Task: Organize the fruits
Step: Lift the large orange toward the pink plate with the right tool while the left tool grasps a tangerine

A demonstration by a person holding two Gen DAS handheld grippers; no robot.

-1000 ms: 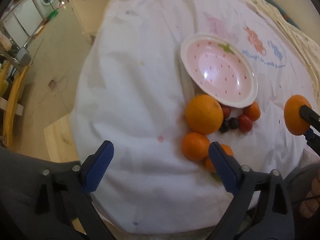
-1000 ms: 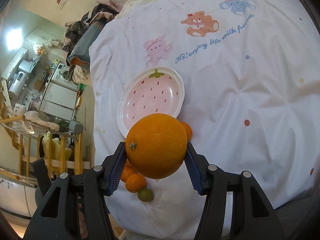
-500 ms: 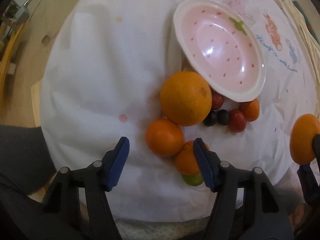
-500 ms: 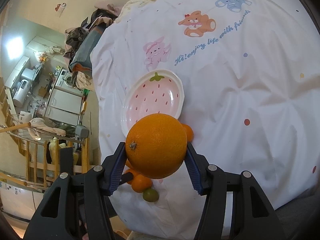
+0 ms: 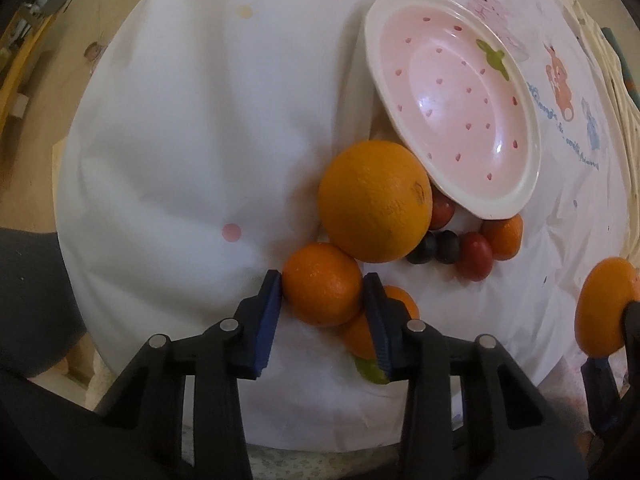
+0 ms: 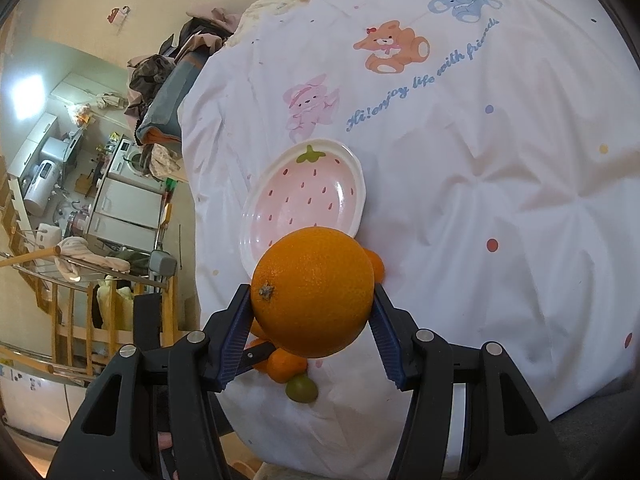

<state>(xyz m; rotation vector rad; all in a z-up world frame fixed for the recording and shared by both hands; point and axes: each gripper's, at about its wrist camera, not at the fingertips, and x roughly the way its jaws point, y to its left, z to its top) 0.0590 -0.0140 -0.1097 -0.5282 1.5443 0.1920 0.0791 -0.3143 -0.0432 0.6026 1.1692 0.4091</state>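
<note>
Left gripper [image 5: 323,294] dropped, fingers just closed on mandarin [image 5: 322,284]; right gripper [image 6: 312,312] grasping orange [image 6: 314,292]. Next: lift to plate [image 5: 520,196].

A white sheet [image 6: 500,184] printed with cartoon animals is spread out. A clothes pile [image 6: 172,68] is heaped behind it. White appliances [image 6: 124,200] are seen beyond.

L tongs [image 5: 323,294] just closing, pinching; R tongs [image 6: 312,312] clamped, half-spread.

Beige wall [image 6: 80,8] up top, bright light [image 6: 28,88] at left, white cabinets [image 6: 124,204], a wooden railing [image 6: 76,320], tan floor [image 5: 44,92] beside the bed.
</note>
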